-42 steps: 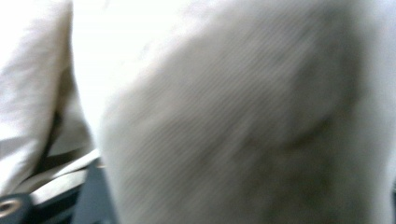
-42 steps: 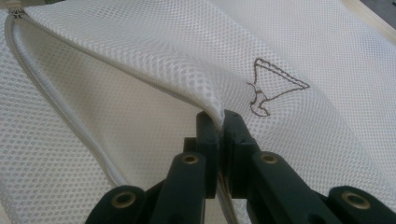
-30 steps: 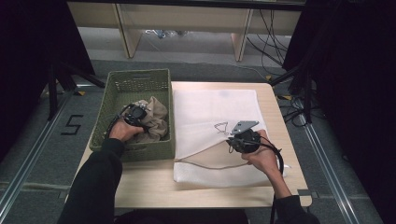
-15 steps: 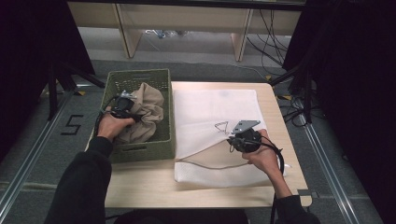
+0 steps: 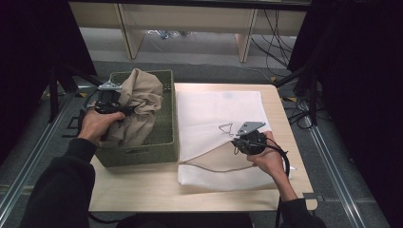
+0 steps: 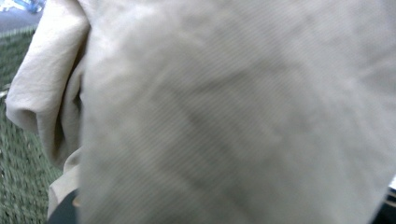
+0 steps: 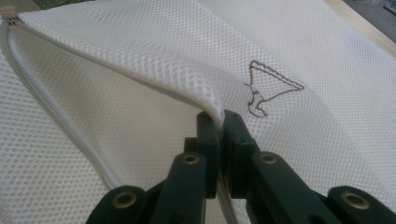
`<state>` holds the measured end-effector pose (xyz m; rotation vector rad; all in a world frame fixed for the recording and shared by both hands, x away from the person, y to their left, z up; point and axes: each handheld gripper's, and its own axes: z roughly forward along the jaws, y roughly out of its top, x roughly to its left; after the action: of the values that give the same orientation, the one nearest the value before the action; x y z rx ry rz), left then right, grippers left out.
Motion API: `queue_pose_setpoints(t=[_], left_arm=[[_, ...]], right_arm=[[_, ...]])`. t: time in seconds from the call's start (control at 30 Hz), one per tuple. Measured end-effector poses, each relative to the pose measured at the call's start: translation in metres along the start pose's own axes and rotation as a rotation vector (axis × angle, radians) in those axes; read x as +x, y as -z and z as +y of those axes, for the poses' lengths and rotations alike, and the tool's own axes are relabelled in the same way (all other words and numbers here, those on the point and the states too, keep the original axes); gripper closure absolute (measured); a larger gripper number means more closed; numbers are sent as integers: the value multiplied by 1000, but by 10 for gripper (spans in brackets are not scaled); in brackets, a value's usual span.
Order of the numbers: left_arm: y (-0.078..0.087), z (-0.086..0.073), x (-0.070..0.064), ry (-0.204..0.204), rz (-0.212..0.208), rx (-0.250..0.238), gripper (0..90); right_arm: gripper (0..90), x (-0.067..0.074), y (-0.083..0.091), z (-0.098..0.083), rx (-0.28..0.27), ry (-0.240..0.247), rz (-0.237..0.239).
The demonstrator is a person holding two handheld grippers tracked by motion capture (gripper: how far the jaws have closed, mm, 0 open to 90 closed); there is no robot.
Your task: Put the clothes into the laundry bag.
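From the high view, your left gripper (image 5: 110,102) is raised over the green basket (image 5: 168,128), which sits at the left end of the table (image 5: 142,183). A beige cloth (image 5: 138,107) hangs from it in a bunched column: its long axis runs up and down, the gathered top level with the gripper and the loose lower end trailing into the basket. The pinch point itself is covered by folds, so you cannot see the jaws there. Your right gripper (image 5: 247,138) rests low over the white mesh bag (image 5: 218,111), which lies flat on the table just beside the basket, its long axis running away from you. The bag's zippered edge crosses from the basket side toward your right hand (image 5: 268,159), and its upper layer is lifted at the gripper.

In the left gripper view, the cloth (image 6: 224,112) sits right against the camera, with a rolled hem at the left. Its folds hide the jaws, but the lifted cloth shows your left gripper clamped on it. The basket's weave (image 6: 18,168) shows behind it.

In the right gripper view, your right gripper (image 7: 220,122) is closed tight on the bag's top layer (image 7: 140,51) at the mouth edge, holding it up off the bottom layer. The zipper (image 7: 56,112) runs away to the upper left, and a small brown stitched mark (image 7: 268,88) lies just beyond the jaws.
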<state>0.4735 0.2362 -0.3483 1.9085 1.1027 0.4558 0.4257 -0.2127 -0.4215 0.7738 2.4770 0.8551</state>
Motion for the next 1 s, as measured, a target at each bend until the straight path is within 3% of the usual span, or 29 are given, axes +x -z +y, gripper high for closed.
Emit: queue_pose_setpoints(t=[0.23,0.47,0.6,0.67,0.73,0.77,0.9,1.0], left_arm=[[27,11,-16,8,-50,-68,700],[52,15,-37,-48,-83,-96,700],[64,17,-48,-49,-102,-124,702],[71,19,-53,-54,-128,-119,703],[77,20,-58,-47,-160,-132,704],[79,21,-61,-44,-169,-140,705],[88,22,-77,-71,-183,-144,705],[93,22,-91,-79,-229,-151,705]], right_arm=[[873,-1,-1,0,-10,5,-7],[873,-2,1,1,6,2,-2],[873,-1,0,0,-8,-17,-16],[873,-2,0,1,-10,-1,-12],[873,-2,0,1,-13,-23,-12],[873,-3,0,1,-17,-6,-12],[873,-3,0,1,-13,-9,-9],[873,-3,2,2,0,-20,-4]])
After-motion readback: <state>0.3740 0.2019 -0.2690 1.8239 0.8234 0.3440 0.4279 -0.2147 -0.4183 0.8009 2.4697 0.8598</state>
